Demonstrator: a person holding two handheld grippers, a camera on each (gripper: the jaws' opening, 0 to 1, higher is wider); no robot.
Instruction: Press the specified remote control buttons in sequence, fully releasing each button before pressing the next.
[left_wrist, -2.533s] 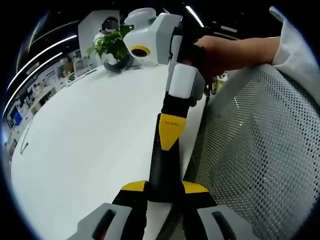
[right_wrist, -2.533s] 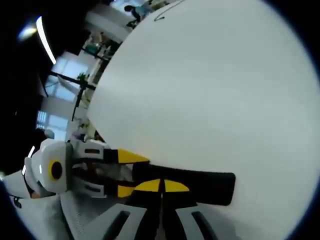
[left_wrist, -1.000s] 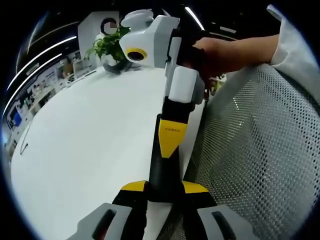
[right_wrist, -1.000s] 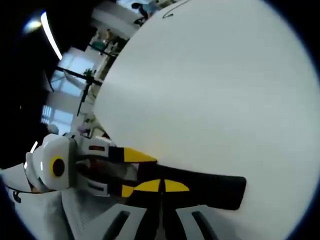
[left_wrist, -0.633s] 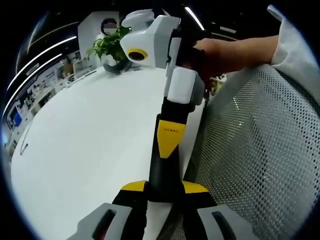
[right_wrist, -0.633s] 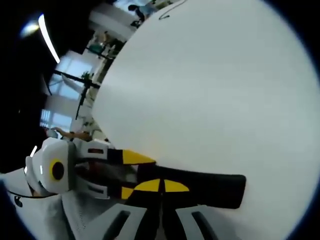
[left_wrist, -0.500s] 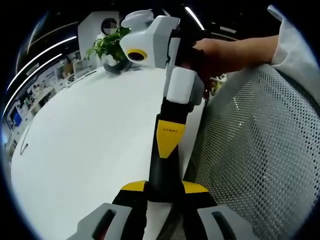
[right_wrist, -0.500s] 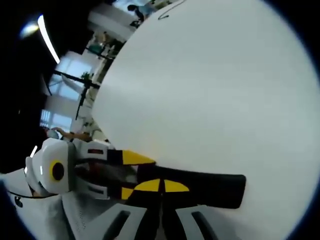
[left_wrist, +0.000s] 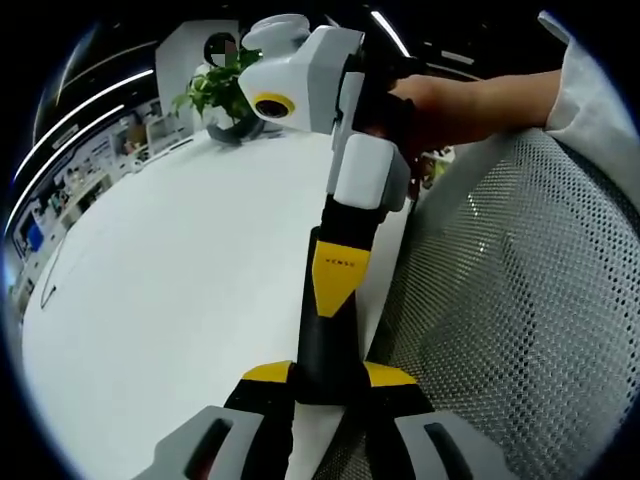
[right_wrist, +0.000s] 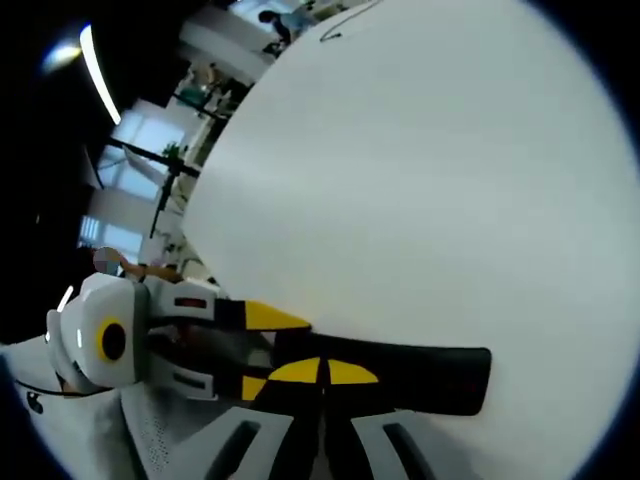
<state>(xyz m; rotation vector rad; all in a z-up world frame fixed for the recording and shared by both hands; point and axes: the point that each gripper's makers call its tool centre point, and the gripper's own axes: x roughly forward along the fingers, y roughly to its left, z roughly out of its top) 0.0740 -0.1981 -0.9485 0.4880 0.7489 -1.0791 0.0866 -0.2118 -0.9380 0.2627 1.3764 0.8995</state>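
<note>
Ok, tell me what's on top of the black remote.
The right gripper, jaws together, rests its yellow tips on the black remote, which the left gripper clamps. The buttons beneath are covered.

Smooth, seemingly matt white table (left_wrist: 170, 290)

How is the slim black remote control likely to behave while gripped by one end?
Probably stiff: the slim black remote control juts straight from the left gripper without sagging. Its smooth, narrow body might pivot or slip under the right gripper.
</note>
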